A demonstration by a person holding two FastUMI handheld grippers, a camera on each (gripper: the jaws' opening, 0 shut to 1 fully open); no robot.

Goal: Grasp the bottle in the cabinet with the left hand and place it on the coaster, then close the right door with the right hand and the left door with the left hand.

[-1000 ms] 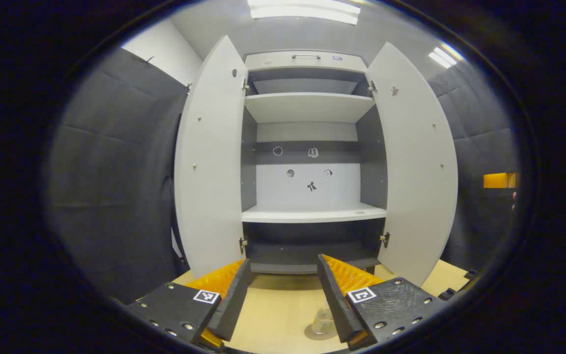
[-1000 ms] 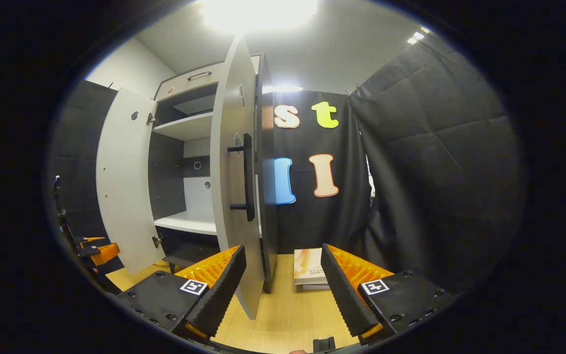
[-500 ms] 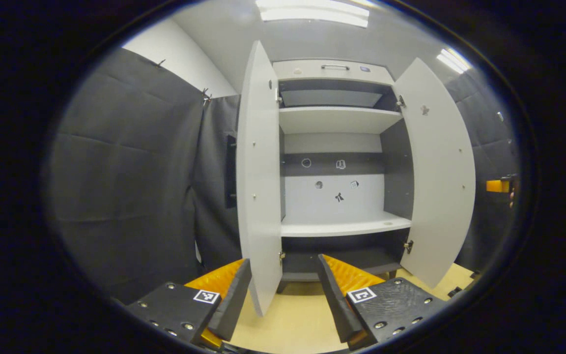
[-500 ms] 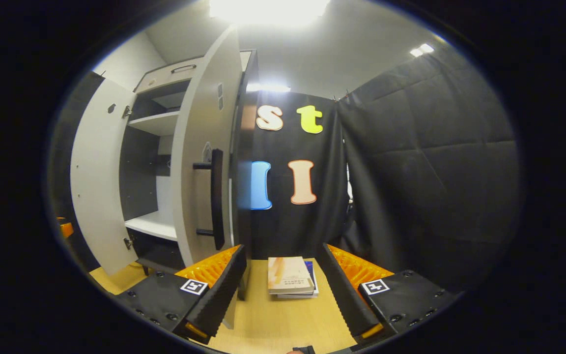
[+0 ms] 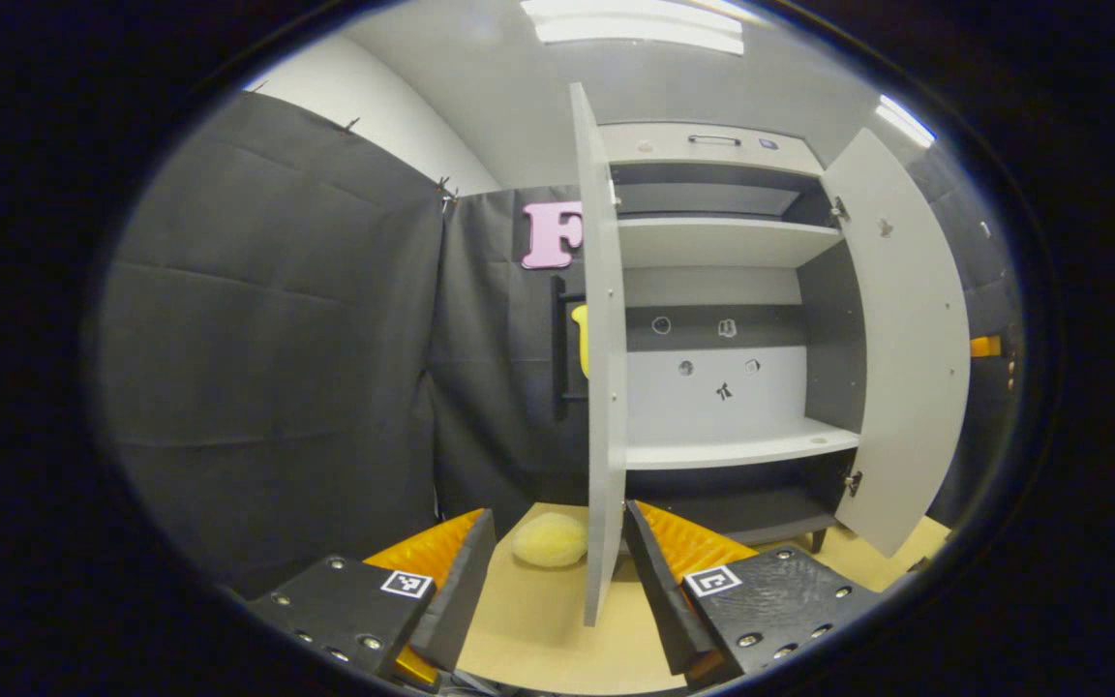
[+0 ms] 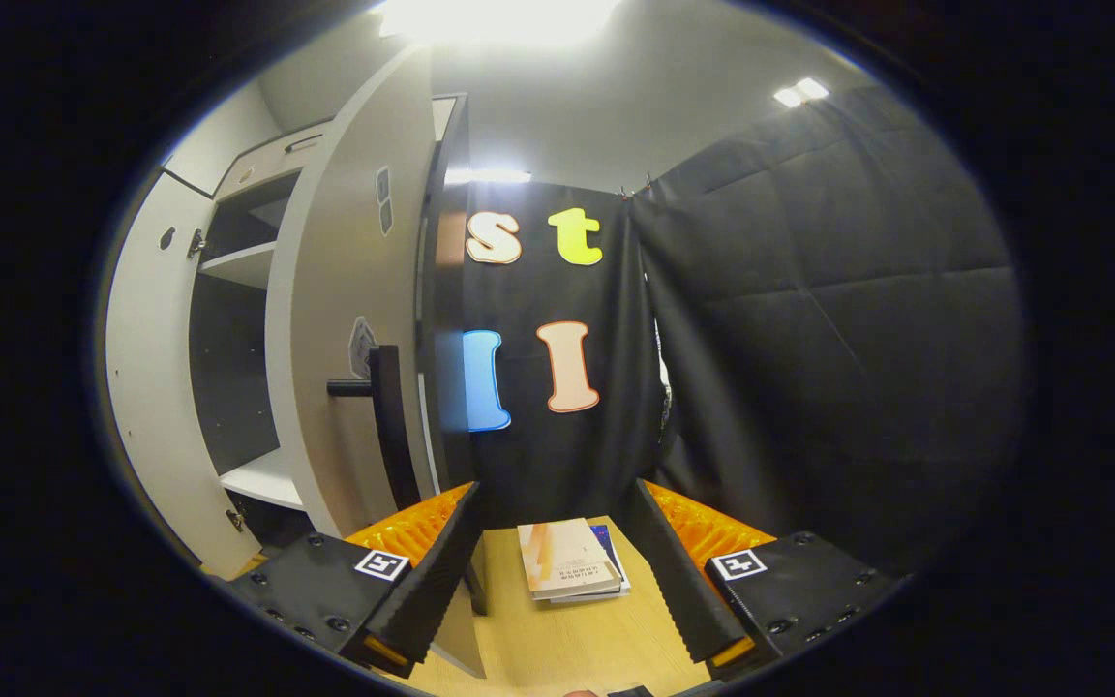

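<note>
In the left gripper view the grey cabinet (image 5: pixel 712 145) stands with both doors swung out and its middle shelf (image 5: pixel 732 451) bare. The left door (image 5: pixel 601 387) is seen edge-on, its lower end rising between the fingers of my left gripper (image 5: pixel 557 528), which is open and touches nothing. A black handle (image 5: pixel 557 348) sits on that door's outer side. The right door (image 5: pixel 906 339) hangs open at the right. In the right gripper view the right door's outer face (image 6: pixel 345 290) and its black handle (image 6: pixel 388 426) are close on the left, just above my open right gripper (image 6: pixel 553 503).
A yellow rounded lump (image 5: pixel 548 539) lies on the wooden table (image 5: pixel 538 629) left of the left door. A small stack of books (image 6: pixel 567 560) rests on the table between the right gripper's fingers. Black cloth walls enclose both sides. An orange part of the other gripper (image 5: pixel 981 346) shows past the right door.
The left gripper view has swung left: the cabinet slid right, the left door turned edge-on, the bottle on its coaster left view. The right gripper closed in on the right door's handle.
</note>
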